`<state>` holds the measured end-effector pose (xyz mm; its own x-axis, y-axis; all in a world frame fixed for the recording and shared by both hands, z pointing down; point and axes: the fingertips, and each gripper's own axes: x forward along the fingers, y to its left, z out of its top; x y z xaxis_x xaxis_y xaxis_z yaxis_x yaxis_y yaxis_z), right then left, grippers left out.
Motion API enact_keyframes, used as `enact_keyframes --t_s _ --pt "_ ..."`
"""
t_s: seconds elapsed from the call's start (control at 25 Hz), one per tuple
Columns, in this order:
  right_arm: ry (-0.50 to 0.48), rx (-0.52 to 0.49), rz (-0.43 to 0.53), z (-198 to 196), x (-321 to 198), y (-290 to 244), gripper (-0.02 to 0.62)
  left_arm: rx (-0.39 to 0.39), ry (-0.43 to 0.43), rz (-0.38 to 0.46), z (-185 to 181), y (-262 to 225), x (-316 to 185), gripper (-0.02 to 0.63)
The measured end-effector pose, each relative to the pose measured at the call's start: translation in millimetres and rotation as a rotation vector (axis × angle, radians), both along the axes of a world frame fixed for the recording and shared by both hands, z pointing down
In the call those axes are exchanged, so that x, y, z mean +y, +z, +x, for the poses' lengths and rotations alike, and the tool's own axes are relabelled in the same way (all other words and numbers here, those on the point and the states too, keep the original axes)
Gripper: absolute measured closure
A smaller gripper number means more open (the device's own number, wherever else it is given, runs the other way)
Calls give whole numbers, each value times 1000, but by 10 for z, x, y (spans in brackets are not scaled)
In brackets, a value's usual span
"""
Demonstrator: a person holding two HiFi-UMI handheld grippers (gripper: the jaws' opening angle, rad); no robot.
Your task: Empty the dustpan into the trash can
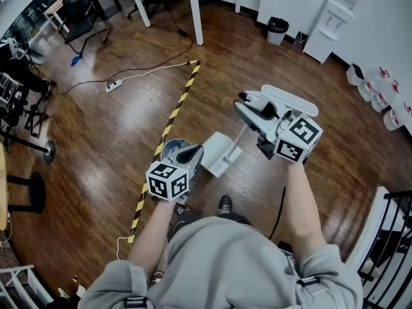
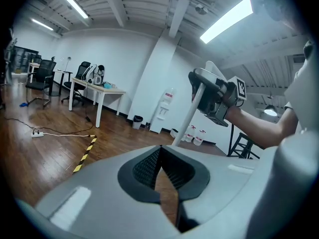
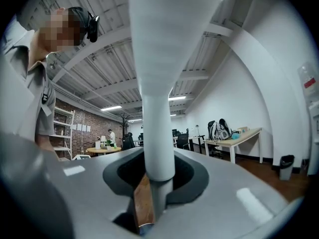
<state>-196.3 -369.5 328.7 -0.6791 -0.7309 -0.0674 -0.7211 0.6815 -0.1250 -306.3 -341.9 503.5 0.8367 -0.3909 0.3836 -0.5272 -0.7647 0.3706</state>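
My right gripper [image 1: 248,108] is shut on the white pole of the long-handled dustpan [image 1: 220,153], whose pan hangs low over the wood floor in front of me. In the right gripper view the handle [image 3: 152,108] runs up between the jaws of the right gripper [image 3: 152,183]. My left gripper [image 1: 187,153] is shut with nothing in it, just left of the pan. The left gripper view looks past the left gripper [image 2: 160,156] at the right gripper [image 2: 214,101] holding the handle [image 2: 192,116]. A small black trash can [image 1: 277,31] [image 2: 137,122] [image 3: 285,166] stands far off by the white wall.
A yellow-and-black tape line [image 1: 174,118] crosses the floor. A power strip [image 1: 114,85] with cables lies to the left. Desks and an office chair [image 1: 80,11] stand at the back. A water dispenser [image 1: 331,15], water bottles [image 1: 386,95] and a black railing [image 1: 393,237] line the right.
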Motion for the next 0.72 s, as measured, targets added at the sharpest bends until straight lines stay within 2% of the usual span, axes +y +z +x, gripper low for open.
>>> enact_keyframes --t_s 0.2,0.44,0.72 --pt "45 -50 9 421 104 6 497 -35 17 -32 130 163 102 609" --pt "57 -75 40 619 188 -114 497 -49 39 -47 326 224 133 609" --pt "103 -39 -25 819 155 416 497 -72 81 -79 506 359 251 609"
